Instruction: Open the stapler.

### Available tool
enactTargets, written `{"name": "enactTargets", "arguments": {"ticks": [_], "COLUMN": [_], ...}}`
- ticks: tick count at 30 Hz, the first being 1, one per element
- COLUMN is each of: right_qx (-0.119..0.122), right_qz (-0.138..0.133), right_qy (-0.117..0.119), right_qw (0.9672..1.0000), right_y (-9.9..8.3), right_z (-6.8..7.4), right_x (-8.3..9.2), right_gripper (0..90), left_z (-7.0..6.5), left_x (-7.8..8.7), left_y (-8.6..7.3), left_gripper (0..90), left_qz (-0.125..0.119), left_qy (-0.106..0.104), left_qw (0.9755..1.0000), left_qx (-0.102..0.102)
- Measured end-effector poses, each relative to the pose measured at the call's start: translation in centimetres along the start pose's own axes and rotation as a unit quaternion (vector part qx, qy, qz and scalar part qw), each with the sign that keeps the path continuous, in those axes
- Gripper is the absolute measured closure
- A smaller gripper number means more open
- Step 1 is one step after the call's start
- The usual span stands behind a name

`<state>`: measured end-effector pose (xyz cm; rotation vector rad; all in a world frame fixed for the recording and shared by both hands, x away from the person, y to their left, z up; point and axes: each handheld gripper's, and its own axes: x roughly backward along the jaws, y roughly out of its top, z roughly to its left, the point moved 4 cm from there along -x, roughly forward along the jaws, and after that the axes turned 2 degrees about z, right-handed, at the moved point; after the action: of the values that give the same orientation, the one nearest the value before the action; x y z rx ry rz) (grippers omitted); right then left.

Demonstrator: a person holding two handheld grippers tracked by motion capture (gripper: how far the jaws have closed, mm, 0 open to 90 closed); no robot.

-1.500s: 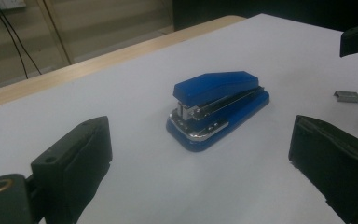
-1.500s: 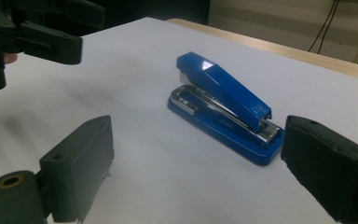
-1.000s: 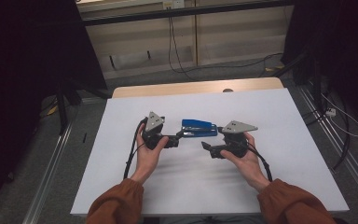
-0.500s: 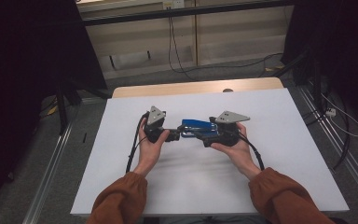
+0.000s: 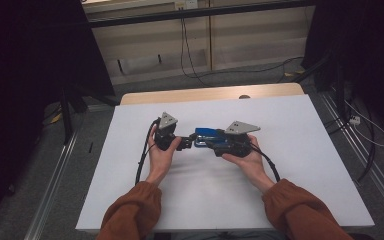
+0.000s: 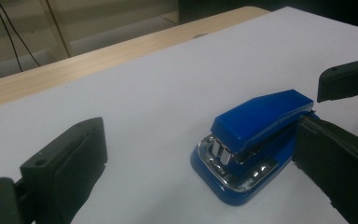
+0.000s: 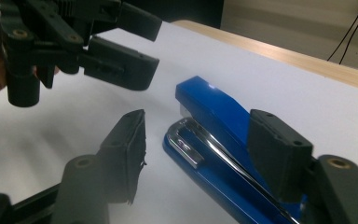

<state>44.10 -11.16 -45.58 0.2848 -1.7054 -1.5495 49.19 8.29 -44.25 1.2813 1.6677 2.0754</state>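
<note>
Stapler (image 7: 214, 121) sits between the right gripper's (image 7: 200, 149) spread jaws; left gripper (image 6: 200, 154) gapes beside it. Close squarely across its body.

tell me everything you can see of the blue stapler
The blue stapler is small, with a glossy plastic-looking top arm and base and a shiny metal magazine and anvil plate between them. It lies flat and closed on the white table, near the middle. The right gripper has its open jaws on either side of the stapler's rear; actual contact is unclear. The left gripper, also open, faces its front end without touching it.
</note>
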Motion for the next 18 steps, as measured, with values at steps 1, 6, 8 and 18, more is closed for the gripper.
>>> {"name": "enactTargets", "arguments": {"ticks": [1, 6, 8, 18], "right_qx": [0.001, 0.0, -0.001, -0.006], "right_qz": [-0.004, -0.007, -0.01, -0.009], "right_qy": [-0.005, -0.003, 0.0, 0.0], "right_qw": [1.0, 1.0, 0.9999, 0.9999], "right_y": [0.03, 0.05, 0.06, -0.1], "right_z": [0.02, -0.02, -0.13, -0.2], "right_x": [0.0, 0.17, 0.24, 0.54], "right_gripper": [40.5, 59.8, 64.6, 90.0], "left_z": [0.03, 0.63, 0.74, 0.23], "left_x": [0.05, 0.22, 0.09, 0.01], "left_y": [0.02, -0.08, -0.26, -0.15], "left_gripper": [3.8, 4.8, 4.7, 5.1], "left_qz": [-0.001, -0.005, 0.002, -0.002], "left_qy": [0.002, -0.002, 0.0, -0.001], "left_qw": [1.0, 0.9999, 1.0, 1.0], "left_qx": [-0.001, 0.009, 0.008, 0.001]}}
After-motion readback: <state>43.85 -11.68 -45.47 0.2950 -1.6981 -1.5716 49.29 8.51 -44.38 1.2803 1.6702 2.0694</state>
